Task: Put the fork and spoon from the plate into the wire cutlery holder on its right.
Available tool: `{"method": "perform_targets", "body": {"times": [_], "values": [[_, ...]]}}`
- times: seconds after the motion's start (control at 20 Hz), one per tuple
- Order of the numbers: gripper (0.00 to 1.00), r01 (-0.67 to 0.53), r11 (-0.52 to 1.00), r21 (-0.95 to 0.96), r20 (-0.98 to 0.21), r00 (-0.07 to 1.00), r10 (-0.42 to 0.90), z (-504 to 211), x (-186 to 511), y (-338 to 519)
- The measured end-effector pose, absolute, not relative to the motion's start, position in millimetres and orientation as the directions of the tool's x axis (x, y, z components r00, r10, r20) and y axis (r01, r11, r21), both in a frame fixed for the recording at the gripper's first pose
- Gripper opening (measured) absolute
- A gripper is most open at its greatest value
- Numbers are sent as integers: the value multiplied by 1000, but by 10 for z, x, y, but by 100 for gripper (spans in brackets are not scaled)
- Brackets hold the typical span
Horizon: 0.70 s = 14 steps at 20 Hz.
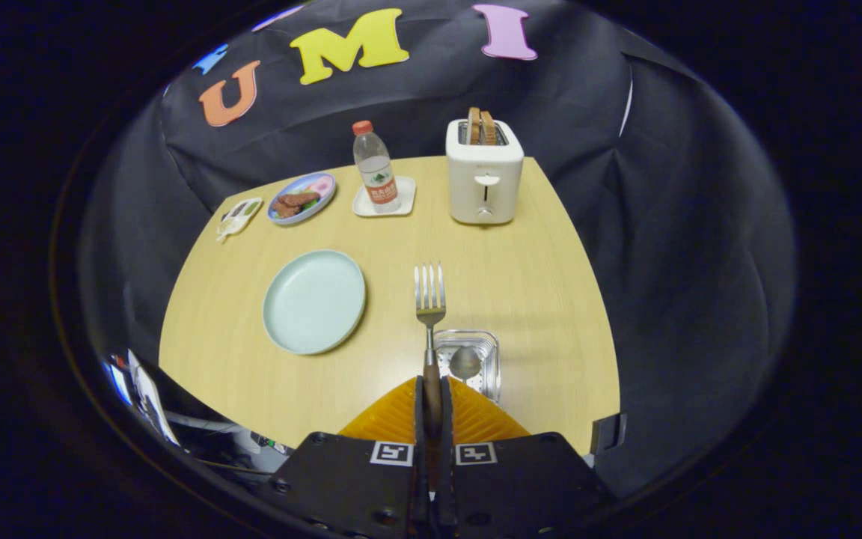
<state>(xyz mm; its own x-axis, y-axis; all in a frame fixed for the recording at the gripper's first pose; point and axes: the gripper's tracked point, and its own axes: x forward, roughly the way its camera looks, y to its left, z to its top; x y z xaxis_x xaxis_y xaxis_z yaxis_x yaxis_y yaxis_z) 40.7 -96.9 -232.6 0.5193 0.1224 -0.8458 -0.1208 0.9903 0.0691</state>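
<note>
My gripper [432,389] is shut on the brown handle of a metal fork [429,296], whose tines point away from me, raised over the wooden table [536,299]. Just below and to the right of the fork stands the wire cutlery holder [476,359], seen from above, with the bowl of a spoon [465,363] sticking up inside it. The pale green plate [314,301] lies to the left of the holder with nothing on it.
At the table's far side stand a white toaster [484,178] with bread in it, a water bottle [375,168] on a white coaster, a blue plate of food [301,198] and a small white dish [238,217].
</note>
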Motion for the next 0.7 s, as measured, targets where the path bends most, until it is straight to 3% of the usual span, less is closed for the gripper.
{"method": "perform_targets", "body": {"times": [0.7], "values": [[6,-64,995,82,-944,315,98,-2496,16,-1169]]}}
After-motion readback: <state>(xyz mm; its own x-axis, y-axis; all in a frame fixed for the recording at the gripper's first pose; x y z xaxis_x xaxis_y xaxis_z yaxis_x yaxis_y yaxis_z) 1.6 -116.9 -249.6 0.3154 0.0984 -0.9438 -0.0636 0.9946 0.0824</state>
